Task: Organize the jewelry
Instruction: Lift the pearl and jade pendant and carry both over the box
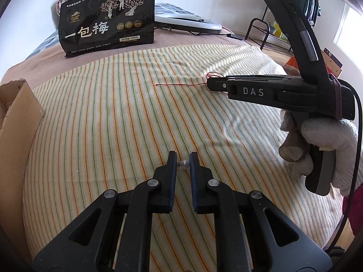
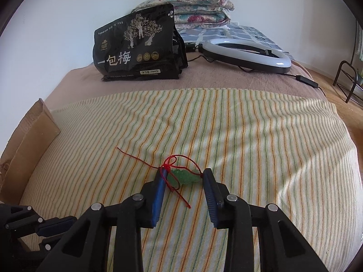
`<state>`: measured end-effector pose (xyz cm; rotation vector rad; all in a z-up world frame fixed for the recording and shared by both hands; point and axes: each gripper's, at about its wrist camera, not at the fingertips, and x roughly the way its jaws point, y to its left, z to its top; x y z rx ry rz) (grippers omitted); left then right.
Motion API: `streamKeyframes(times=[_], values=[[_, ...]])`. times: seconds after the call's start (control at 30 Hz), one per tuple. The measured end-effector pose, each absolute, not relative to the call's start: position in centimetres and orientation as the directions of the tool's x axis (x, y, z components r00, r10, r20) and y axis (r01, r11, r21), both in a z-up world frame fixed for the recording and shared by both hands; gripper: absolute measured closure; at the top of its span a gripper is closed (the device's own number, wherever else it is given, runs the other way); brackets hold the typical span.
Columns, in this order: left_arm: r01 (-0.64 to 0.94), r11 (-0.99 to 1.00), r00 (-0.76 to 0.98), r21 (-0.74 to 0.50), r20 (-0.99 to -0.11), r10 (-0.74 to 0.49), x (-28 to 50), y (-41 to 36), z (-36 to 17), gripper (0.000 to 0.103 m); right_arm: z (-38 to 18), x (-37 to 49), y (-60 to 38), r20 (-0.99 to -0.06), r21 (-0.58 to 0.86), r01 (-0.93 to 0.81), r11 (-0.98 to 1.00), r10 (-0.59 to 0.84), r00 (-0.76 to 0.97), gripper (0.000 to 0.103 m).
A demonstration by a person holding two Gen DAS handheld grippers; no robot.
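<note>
A small pearl earring [image 1: 183,164] sits between the tips of my left gripper [image 1: 183,157], whose jaws stand close around it on the striped cloth [image 1: 113,113]; I cannot tell if they pinch it. A green jade pendant [image 2: 184,176] on a red cord [image 2: 136,157] lies on the cloth between the fingers of my right gripper [image 2: 185,174], which is open. The cord's knot rests against the left finger. In the left wrist view the right gripper [image 1: 209,83] is at the right, with the red cord [image 1: 179,84] trailing left from it.
A black snack bag [image 1: 106,20] stands at the back of the bed. A ring light [image 2: 246,53] with its cable lies behind to the right. A cardboard box [image 1: 15,117] is at the left edge. Folded quilts [image 2: 195,9] are stacked far back. A metal rack [image 1: 267,29] stands off the bed.
</note>
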<state>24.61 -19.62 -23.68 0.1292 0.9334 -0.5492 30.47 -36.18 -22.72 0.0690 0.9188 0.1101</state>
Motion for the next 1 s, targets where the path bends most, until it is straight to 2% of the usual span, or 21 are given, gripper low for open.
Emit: streamKeyframes(times=[1.0], values=[[0.442,0.887,0.578,-0.136,-0.713,-0.397,21.2,-12.6,-14.8,0.093,-12.4,21.7,-33.0,-0.723,0.079,-0.080,0.994,0.112,0.681,0.070]])
